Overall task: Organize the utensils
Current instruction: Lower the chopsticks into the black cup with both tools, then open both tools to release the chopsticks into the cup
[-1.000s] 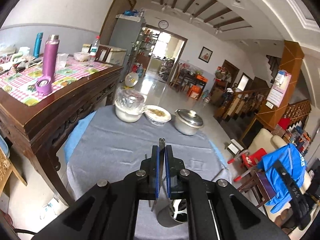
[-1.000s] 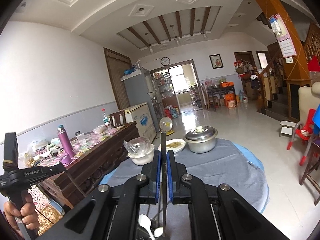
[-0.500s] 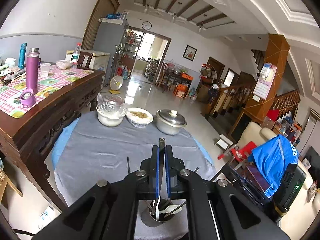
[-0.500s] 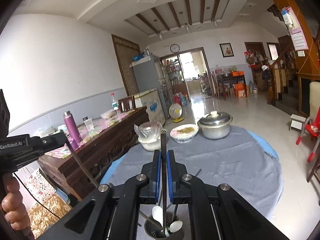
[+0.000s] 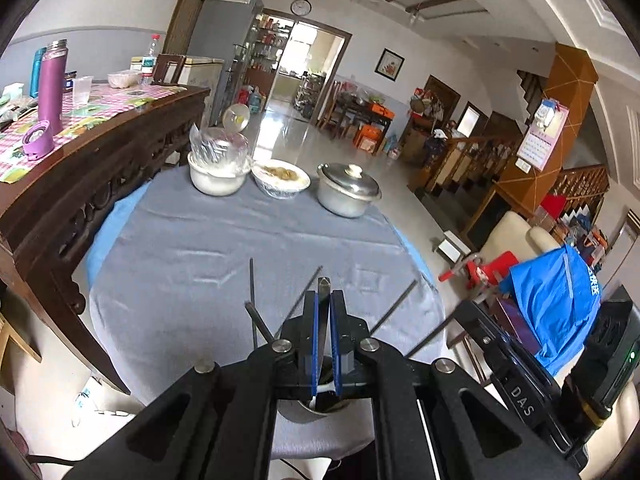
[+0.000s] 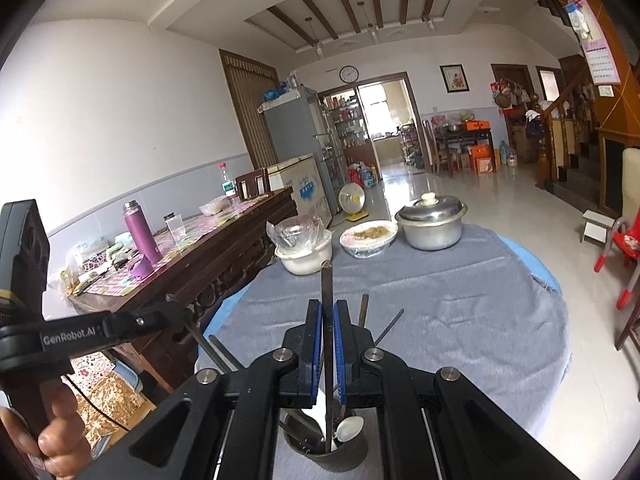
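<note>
A metal cup [image 6: 332, 454] holding spoons [image 6: 350, 428] and several dark chopsticks [image 6: 363, 310] stands at the near edge of the grey-clothed round table [image 6: 460, 312]. My right gripper [image 6: 327, 308] is shut on a thin metal utensil handle [image 6: 326, 280] whose lower end reaches down into the cup. My left gripper [image 5: 323, 300] is shut on a flat metal utensil handle [image 5: 323, 283] right above the same cup [image 5: 304, 412]. Chopsticks [image 5: 252, 280] fan out of it. The right wrist view shows the left gripper [image 6: 176, 308] at the left, held by a hand [image 6: 52, 440].
At the table's far edge stand a white bowl with a plastic bag [image 5: 216, 176], a foil-lined bowl of food [image 5: 282, 178] and a lidded steel pot [image 5: 348, 194]. A dark wooden sideboard [image 5: 80, 184] flanks the left. A blue garment over a chair [image 5: 560, 300] lies right.
Both grippers have come down toward the cup with their utensils still clamped. The right one's utensil now reaches into the cup, and the chopsticks rise higher in both views.
</note>
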Available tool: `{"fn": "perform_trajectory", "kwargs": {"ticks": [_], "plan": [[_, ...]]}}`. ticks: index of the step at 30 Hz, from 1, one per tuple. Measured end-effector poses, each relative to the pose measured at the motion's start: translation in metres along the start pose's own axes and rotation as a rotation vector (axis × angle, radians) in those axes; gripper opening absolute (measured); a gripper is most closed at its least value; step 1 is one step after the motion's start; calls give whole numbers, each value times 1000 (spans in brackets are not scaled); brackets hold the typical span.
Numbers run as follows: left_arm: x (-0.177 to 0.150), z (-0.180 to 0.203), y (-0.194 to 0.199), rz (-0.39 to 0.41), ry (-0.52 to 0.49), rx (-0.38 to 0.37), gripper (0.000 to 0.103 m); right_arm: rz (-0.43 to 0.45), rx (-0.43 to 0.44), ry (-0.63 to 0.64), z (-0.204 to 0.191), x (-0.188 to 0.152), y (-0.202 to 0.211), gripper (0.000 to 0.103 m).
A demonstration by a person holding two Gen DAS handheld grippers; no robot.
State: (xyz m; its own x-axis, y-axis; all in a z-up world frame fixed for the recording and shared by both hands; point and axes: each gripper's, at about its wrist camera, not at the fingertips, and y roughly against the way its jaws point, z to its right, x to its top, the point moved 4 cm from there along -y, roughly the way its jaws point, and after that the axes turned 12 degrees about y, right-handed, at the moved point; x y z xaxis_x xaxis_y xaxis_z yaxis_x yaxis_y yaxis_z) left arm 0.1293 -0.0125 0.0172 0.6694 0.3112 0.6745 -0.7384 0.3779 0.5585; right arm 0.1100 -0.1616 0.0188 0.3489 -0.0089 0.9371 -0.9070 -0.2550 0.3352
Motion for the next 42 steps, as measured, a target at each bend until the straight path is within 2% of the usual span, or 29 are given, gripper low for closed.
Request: {"fn": "perform_trajectory", "kwargs": {"ticks": [4,10,18,42], "plan": [[-9,3,-3,-15,-16,10,5,-19,9,6,-2,-7,-2,7],[-18,1,-7,-11,-41,70,5,-36,10,-1,1,-13,-4,7],[-23,-3,-4,26,-83,139,6,-41,13,-12,3,-12,-3,7],[-30,-3,8,95,-161,251,8,-74,58,-35,2,-16,-1,11]]}}
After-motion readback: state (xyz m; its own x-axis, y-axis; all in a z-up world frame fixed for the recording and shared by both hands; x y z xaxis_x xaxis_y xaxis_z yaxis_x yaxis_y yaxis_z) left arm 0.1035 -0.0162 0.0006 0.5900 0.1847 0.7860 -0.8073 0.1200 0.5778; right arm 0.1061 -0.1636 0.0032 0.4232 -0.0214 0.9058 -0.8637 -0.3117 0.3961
